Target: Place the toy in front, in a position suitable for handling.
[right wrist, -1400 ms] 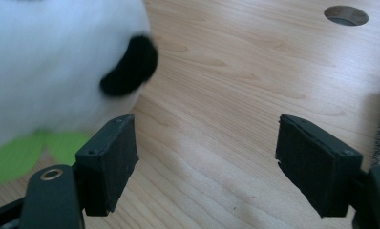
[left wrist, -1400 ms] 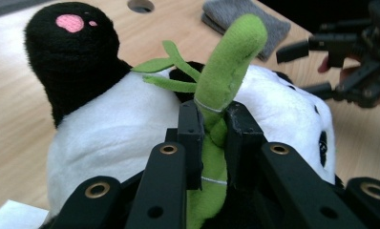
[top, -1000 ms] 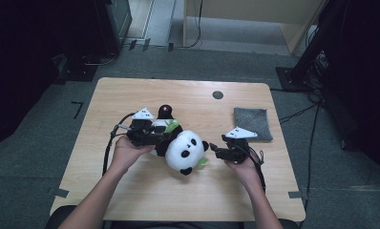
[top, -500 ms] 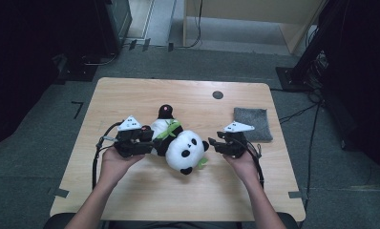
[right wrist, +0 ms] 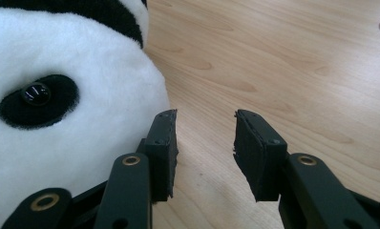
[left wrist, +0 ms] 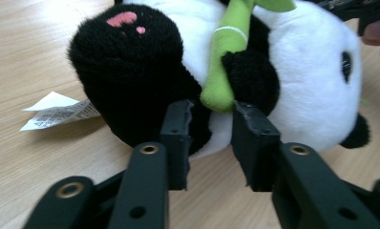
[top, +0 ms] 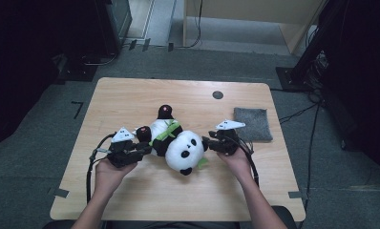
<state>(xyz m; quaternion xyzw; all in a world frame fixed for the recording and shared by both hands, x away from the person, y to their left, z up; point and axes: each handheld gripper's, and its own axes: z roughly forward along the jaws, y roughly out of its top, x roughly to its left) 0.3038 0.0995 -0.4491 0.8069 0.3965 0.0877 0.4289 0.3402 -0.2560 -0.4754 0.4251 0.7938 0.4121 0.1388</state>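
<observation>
While the plush panda (top: 178,143) lies between both tongs, left (left wrist: 209,143) near-shut, right (right wrist: 205,152) narrowing, empty.

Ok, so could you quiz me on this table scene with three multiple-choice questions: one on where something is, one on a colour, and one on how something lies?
1. Where is the grey square cloth relative to the black and white plush panda?
A. Under it
B. To its right in the high view, apart from it
C. Draped over its head

2. What colour is the soft stick the panda hugs?
A. Red
B. Blue
C. Green

3. How is the panda placed on the light wooden table?
A. Lying down
B. Standing upright
C. Hanging above it

Answers:
1. B: bare wood shows between cloth and panda.
2. C: the left gripper view shows it bright green.
3. A: its body and head rest flat on the tabletop.
</observation>
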